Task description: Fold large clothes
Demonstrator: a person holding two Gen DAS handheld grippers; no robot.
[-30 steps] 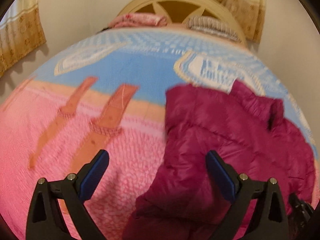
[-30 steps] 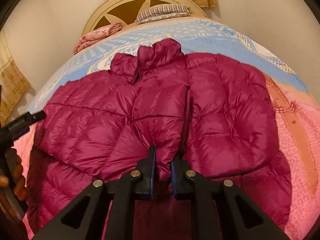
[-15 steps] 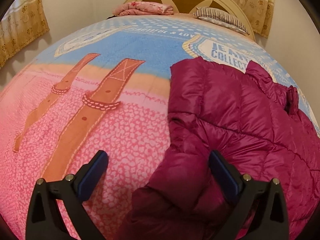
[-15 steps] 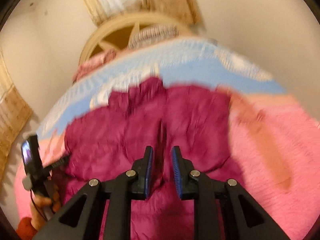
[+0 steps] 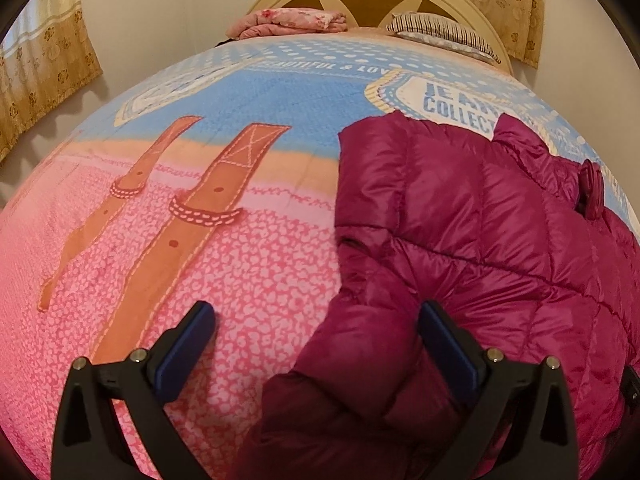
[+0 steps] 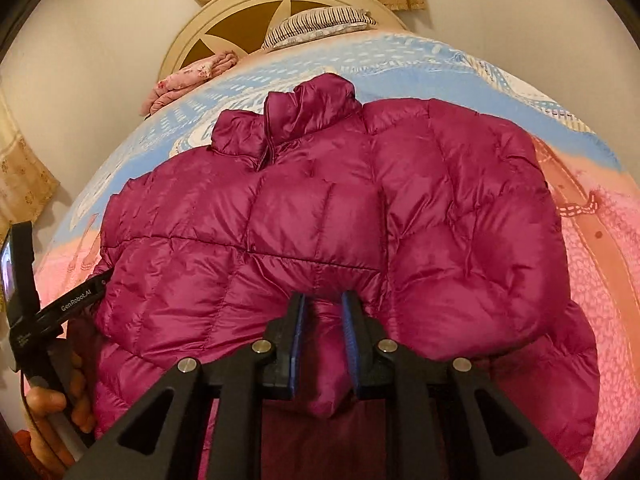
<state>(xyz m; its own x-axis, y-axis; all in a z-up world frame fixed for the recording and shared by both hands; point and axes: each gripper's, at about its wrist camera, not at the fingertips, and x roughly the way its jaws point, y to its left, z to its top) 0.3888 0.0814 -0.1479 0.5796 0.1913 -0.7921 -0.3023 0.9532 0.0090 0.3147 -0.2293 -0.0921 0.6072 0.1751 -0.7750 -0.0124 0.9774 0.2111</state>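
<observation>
Left wrist view: the left gripper point(image 5: 316, 344) stands released over the bed point(image 5: 248, 264), its right finger resting on the near edge of the magenta puffer jacket point(image 5: 472, 240), placed much as a second ago. Right wrist view: the right gripper point(image 6: 323, 344), whose jaws have just been opening slightly, pinches a sleeve cuff point(image 6: 326, 372) between them after a brief swing away; the sleeve lies folded across the jacket's front, so the lengthwise fold likely comes next.

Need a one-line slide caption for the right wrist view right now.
Right hand-held gripper pinching a cuff of the magenta puffer jacket, sleeves folded across its front, on the patterned bed.
</observation>
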